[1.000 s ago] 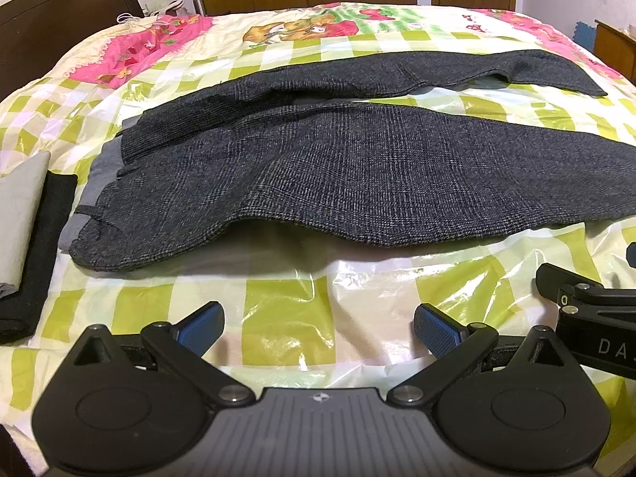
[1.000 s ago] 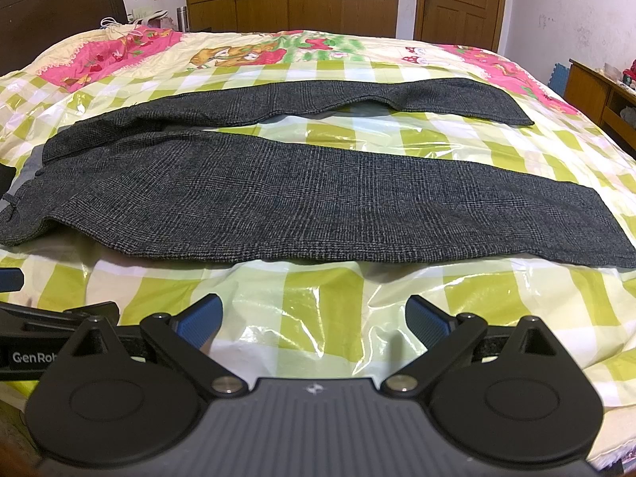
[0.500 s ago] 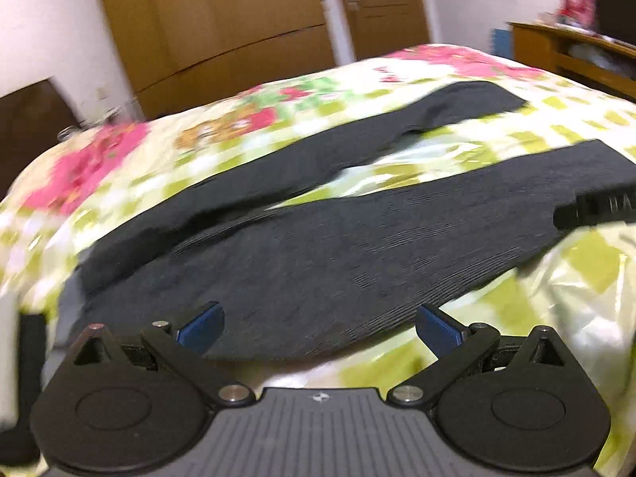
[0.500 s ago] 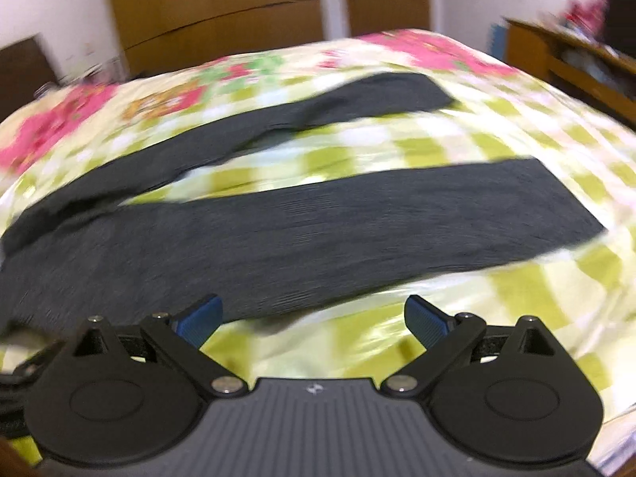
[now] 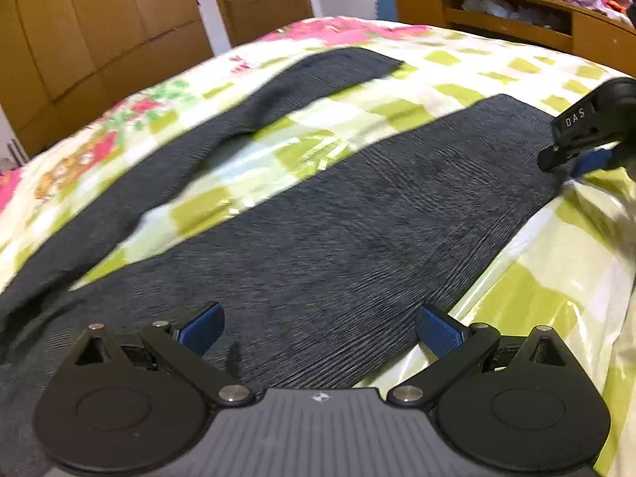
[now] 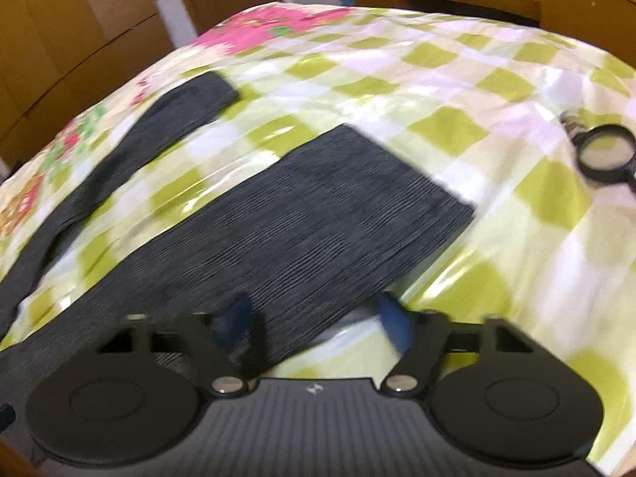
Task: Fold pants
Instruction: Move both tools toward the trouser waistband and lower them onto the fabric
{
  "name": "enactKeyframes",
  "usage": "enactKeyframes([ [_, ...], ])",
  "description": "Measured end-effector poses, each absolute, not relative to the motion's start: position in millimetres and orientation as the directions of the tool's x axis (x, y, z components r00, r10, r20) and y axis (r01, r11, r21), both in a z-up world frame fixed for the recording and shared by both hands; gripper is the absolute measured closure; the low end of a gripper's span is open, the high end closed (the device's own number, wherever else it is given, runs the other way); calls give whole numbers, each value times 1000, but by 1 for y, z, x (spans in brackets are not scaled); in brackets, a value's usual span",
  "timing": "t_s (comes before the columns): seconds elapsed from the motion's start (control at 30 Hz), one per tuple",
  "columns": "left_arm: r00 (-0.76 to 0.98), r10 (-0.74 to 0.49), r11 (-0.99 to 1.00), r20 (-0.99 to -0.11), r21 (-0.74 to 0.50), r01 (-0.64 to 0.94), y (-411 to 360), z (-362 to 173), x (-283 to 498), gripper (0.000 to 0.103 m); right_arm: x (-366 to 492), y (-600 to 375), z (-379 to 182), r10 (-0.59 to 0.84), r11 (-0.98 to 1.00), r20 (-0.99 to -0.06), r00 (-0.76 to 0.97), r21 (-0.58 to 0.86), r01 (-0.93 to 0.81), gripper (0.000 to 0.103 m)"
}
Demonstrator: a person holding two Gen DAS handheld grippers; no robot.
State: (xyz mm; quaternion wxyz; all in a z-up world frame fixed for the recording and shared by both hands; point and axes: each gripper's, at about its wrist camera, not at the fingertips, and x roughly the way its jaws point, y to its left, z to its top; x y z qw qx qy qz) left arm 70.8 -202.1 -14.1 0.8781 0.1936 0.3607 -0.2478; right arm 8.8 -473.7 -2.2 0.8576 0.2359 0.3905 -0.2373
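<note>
Your right hand-held gripper point(image 6: 314, 324) tilted down over the near trouser leg, its jaws closing with the leg's edge between them but not yet pinched. Your left hand-held gripper point(image 5: 320, 328) hung released, pads wide, above the same leg farther toward the waist. The dark grey pants point(image 5: 326, 238) lay flat on the checked bed cover point(image 6: 497, 206), legs splayed, long axis running diagonally from lower left to upper right.
</note>
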Motion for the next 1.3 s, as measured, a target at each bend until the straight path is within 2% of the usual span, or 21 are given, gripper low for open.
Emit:
enactKeyframes([
  [0.03,607,-306,801,-734,147,581,-204,-16,71,0,10,-481,-4,-230,767,-785,575,217,603,75],
  [0.13,588,-329,796,-739,118,594,-207,-17,68,0,15,-498,-6,-216,742,-792,571,246,623,91],
  [0.23,584,-337,791,-738,114,601,-205,-14,67,0,21,-499,-6,-228,744,-798,558,227,629,94],
  [0.37,614,-329,801,-718,133,584,-184,-4,64,0,23,-488,5,-274,769,-793,544,159,619,90],
  [0.43,637,-319,818,-702,137,559,-165,5,61,0,19,-473,16,-290,797,-778,558,127,591,84],
  [0.6,706,-244,870,-664,171,462,-109,22,63,0,27,-419,36,-259,892,-741,619,62,448,84],
  [1.0,758,1,968,-652,191,163,49,39,106,0,105,-231,60,58,998,-732,679,57,-25,78],
  [1.17,732,19,980,-681,157,120,91,32,116,0,119,-161,56,182,975,-748,638,51,-218,78],
  [1.3,717,23,982,-697,151,116,106,27,120,0,133,-126,55,238,950,-763,601,54,-308,73],
])
